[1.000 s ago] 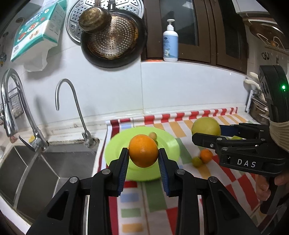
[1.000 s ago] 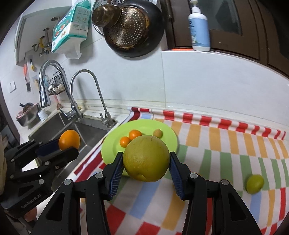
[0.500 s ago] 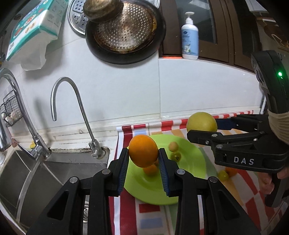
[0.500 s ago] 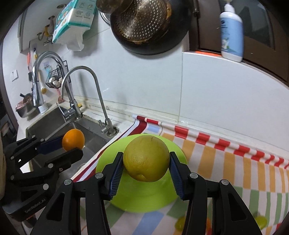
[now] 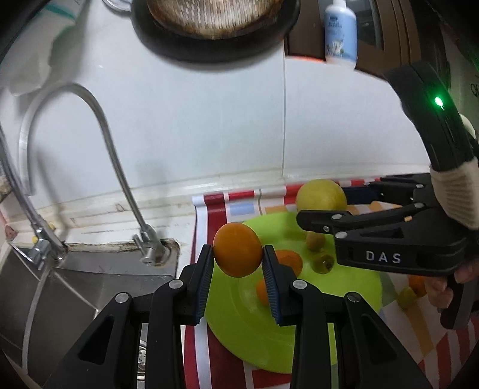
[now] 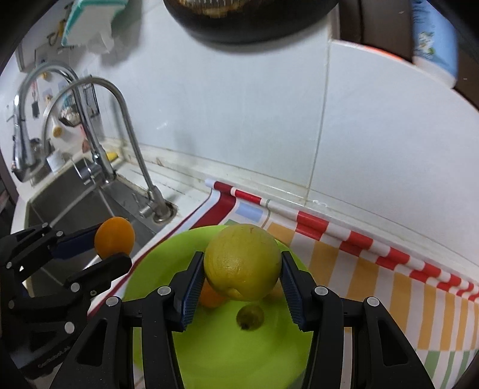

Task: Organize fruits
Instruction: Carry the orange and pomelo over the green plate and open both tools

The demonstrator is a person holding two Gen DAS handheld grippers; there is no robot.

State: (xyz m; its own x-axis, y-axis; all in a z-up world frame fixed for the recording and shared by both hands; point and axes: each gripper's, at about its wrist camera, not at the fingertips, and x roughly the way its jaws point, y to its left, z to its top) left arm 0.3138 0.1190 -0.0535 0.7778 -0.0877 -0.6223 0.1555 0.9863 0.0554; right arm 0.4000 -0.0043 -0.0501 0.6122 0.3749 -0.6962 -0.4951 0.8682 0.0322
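My left gripper (image 5: 238, 259) is shut on an orange (image 5: 237, 250) and holds it above the left edge of a bright green plate (image 5: 239, 311). My right gripper (image 6: 242, 273) is shut on a large yellow-green fruit (image 6: 243, 262) above the same plate (image 6: 215, 353). The plate holds small oranges (image 5: 288, 261) and small greenish fruits (image 5: 322, 263). The right gripper and its fruit (image 5: 321, 196) show at the right of the left wrist view. The left gripper with the orange (image 6: 114, 236) shows at the left of the right wrist view.
The plate lies on a striped, checked cloth (image 6: 389, 287) beside a steel sink (image 5: 60, 287) with a curved tap (image 5: 113, 167). A dark pan (image 5: 215, 27) and a lotion bottle (image 5: 341, 33) hang or stand above the white wall. Two small fruits (image 5: 411, 291) lie on the cloth at the right.
Both grippers have moved forward and down toward the plate and wall, still holding their fruits. The plate now fills more of each view.
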